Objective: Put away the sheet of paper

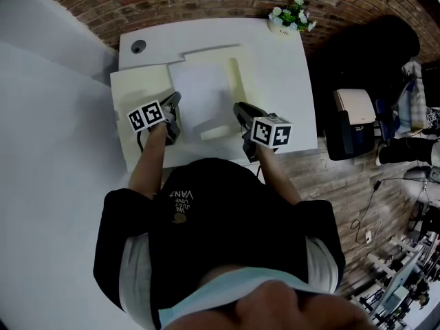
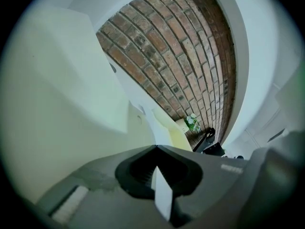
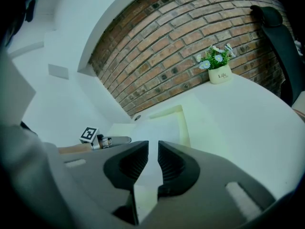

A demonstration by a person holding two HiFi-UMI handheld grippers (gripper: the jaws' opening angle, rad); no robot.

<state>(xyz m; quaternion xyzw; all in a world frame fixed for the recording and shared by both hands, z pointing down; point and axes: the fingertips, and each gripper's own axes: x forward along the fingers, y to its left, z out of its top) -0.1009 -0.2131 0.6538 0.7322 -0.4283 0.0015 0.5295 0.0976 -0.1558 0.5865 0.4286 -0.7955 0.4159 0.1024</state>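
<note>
The paper [image 1: 199, 91] lay flat on a pale yellow folder [image 1: 141, 91], near the front of a white desk [image 1: 275, 67]. The desk stood against a brick wall [image 1: 172, 5].

The left gripper [image 1: 176, 99] reached in at the paper's left edge. In the left gripper view its jaws were pressed together at the tips [image 2: 155, 148]. A thin white strip of paper [image 2: 162, 194] stood edge-on between them, pinched. A broad pale yellow surface [image 2: 62, 89] filled that view's left side, and it was too close to tell which part of the folder it was.

The right gripper [image 1: 238, 107] sat at the paper's lower right corner, where a yellowish flap [image 1: 214, 132] was turned up. In the right gripper view its 2 jaws [image 3: 152, 144] stood a narrow gap apart, with the ribbed pads not meeting. White showed in the gap, and the paper [image 3: 159, 128] stretched away beyond it to the folder's raised edge [image 3: 184, 120]. Whether the pads touched the sheet could not be made out. The left gripper [image 3: 125, 140] and its marker cube [image 3: 88, 134] showed at that view's left, low over the folder.

A small potted plant [image 1: 292, 16] stood at the desk's far right corner, well apart from the paper. It also showed against the bricks in the right gripper view [image 3: 217, 66].
</note>
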